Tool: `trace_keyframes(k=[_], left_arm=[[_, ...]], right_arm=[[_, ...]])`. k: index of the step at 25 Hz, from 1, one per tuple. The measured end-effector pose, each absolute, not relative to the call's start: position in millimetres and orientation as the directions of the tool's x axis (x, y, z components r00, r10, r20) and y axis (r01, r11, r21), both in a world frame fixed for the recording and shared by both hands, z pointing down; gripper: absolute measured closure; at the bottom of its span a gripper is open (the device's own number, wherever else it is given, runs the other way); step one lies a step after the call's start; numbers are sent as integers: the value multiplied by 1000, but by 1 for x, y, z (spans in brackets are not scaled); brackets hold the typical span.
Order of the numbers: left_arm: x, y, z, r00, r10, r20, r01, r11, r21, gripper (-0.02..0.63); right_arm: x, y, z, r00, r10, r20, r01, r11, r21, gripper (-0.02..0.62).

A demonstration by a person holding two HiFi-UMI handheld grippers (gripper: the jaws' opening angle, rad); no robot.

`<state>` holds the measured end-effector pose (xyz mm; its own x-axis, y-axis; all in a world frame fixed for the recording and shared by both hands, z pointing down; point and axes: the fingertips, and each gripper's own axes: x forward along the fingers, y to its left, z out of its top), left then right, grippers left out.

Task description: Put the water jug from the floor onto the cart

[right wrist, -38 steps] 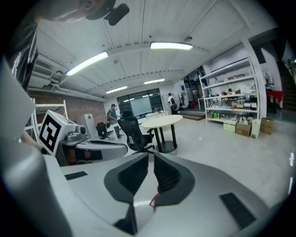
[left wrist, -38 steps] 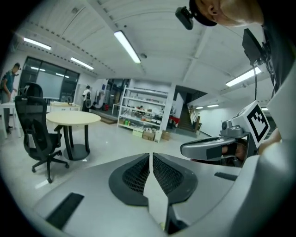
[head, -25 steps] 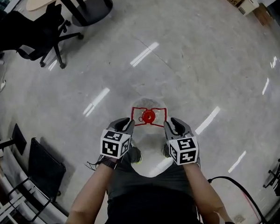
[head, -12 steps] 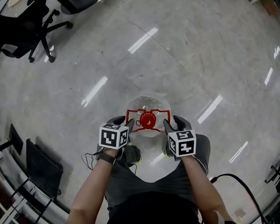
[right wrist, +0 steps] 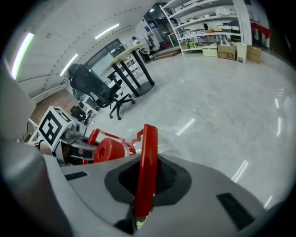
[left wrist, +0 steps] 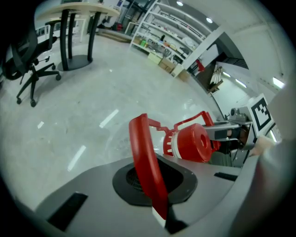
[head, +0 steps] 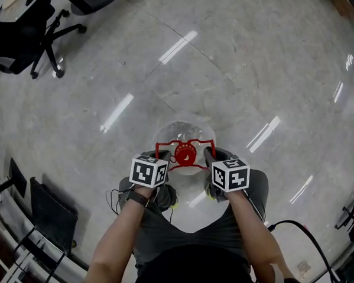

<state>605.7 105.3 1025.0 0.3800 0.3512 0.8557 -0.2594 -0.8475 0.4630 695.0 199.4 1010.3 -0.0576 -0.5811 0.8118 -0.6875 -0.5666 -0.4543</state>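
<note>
The water jug (head: 182, 132) is clear, with a red cap (head: 185, 154) and a red carrying frame, and it stands on the floor in front of the person's feet. My left gripper (head: 160, 158) is shut on the frame's left handle (left wrist: 147, 166), which runs up between its jaws. My right gripper (head: 208, 156) is closing its jaws on the right handle (right wrist: 147, 166), and the pads touch it. Each gripper view shows the cap (left wrist: 192, 142) (right wrist: 106, 150) and the other gripper beyond it.
A black office chair (head: 24, 39) stands at the far left. A black rack (head: 50, 209) lies on the floor to the left. A black cable (head: 294, 232) curls at the lower right. Shelving (left wrist: 171, 37) and a round table base (left wrist: 74, 60) stand farther off.
Both grippers have come down onto the jug and shut on its two red side handles. The head view has dropped closer to the floor.
</note>
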Motion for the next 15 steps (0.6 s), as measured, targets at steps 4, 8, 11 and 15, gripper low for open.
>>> trace_keyframes(k=[4,8,11,15], left_arm=[[611,120,1006,401,406,821,-255,-812,525,603],[608,132,973,418,438,796,-274,-775,570,603],[601,133,936,429,443,787,-293,-756,585,603],[586,135,875,436,438,787,-313,-745,588,603]], right_arm=[[691,196,1000,-76,-580,811,-692,-555,-462,581],[685,198,971,-73,-569,819,-708,-549,-444,583],[681,198,935,-81,-566,820,-722,-534,-439,583],[668,198,872,-91,-568,818,-733,-517,-441,583]])
